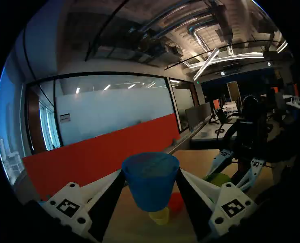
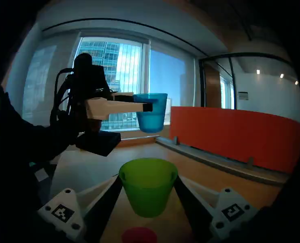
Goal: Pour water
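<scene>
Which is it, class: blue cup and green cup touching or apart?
Apart. The right gripper view shows the blue cup higher than the green cup, with a clear gap between them.

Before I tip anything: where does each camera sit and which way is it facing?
Left gripper view: rides the left claw, looking along its own fingers past the clamped blue cup toward the orange wall and desks; the right claw with the green cup shows farther right.
Right gripper view: rides the right claw, looking over its green cup toward the windows; the left claw, a dark sleeve and the raised blue cup show ahead-left.
Shared: both cups, both claws, the orange wall, a red cup.
</scene>
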A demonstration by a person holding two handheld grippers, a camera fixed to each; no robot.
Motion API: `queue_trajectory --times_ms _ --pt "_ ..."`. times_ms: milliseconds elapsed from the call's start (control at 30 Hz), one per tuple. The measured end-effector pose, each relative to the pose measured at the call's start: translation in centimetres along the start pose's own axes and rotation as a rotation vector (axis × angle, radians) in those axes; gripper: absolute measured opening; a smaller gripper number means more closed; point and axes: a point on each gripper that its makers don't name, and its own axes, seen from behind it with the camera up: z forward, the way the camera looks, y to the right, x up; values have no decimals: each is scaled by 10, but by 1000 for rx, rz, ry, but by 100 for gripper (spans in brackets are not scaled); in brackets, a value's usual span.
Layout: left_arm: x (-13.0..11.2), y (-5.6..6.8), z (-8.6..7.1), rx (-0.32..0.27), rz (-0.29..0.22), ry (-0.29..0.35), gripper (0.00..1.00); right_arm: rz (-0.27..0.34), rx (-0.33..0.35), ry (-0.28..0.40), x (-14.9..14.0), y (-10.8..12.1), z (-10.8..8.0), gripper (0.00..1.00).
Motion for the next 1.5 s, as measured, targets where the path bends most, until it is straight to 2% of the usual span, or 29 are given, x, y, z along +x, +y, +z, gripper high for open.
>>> queue_trajectory --times_ms 400,800,1200,1500 --pt "15 4 -2 10 81 13 85 -4 11 8 3 -6 4 91" --pt "29 12 -4 9 168 33 85 -5 24 6 3 -11 8 91" --pt "33 13 -3 21 225 37 85 -6 40 6 5 -14 17 90" --pt "37 13 -3 32 301 35 85 -5 48 5 3 -16 23 91"
